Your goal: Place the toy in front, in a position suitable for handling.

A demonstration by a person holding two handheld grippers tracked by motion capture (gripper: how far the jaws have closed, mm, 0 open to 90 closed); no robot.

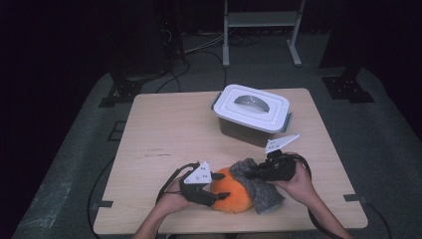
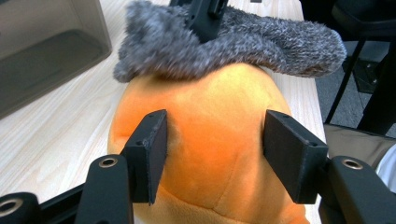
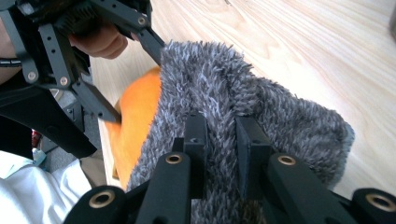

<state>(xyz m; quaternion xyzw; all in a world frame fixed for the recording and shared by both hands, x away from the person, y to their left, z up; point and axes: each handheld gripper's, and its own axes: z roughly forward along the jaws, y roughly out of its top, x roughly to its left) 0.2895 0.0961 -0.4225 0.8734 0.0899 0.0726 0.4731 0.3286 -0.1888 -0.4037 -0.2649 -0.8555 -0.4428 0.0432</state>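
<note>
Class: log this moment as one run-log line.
left gripper: shut on orange plush | right gripper: shut on grey cloth | lidded box: untouched

High view: up above, looking down on the whole counter. Both tool views: very close, facing each other, sharing the orange plush and grey fuzzy cloth.

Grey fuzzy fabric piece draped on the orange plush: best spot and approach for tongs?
Pinch the grey fuzzy fabric piece at its raised fold near the edge, coming from the side away from the round orange plush toy. There the pile bunches into a thin ridge that stands clear of the plush. The right tongs already clamp that ridge; the left tongs squeeze the plush.
</note>
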